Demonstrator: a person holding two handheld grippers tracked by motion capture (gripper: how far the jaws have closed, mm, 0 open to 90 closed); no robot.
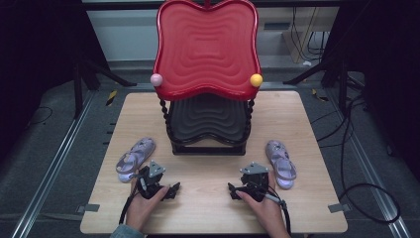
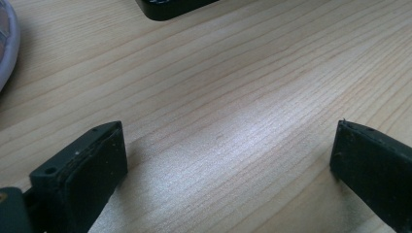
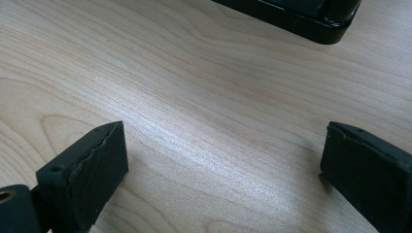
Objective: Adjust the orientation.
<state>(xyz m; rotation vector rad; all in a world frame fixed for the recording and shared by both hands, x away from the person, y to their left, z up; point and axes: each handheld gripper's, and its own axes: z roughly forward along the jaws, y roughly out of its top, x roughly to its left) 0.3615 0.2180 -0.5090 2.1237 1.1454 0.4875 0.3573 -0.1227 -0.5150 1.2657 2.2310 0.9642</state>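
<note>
Two sandals lie on the table (image 1: 208, 208), one at each side of a two-tier rack. The left sandal (image 1: 134, 158) lies just beyond the left claw (image 1: 171, 191); the right sandal (image 1: 281, 163) lies just right of the right claw (image 1: 233, 191) and a little farther off. Both claws rest low over the bare wood near the front edge, jaws spread wide with nothing between them. The rack's black base (image 1: 208, 148) stands between the shoes, its red top tray (image 1: 207, 44) looming above. The likely job is lifting the sandals onto the rack. The thin straps and soft soles could fold or slip from a shallow pinch, and a raised shoe could knock the red tray's rim or the turned posts, jolting the whole stand.
</note>
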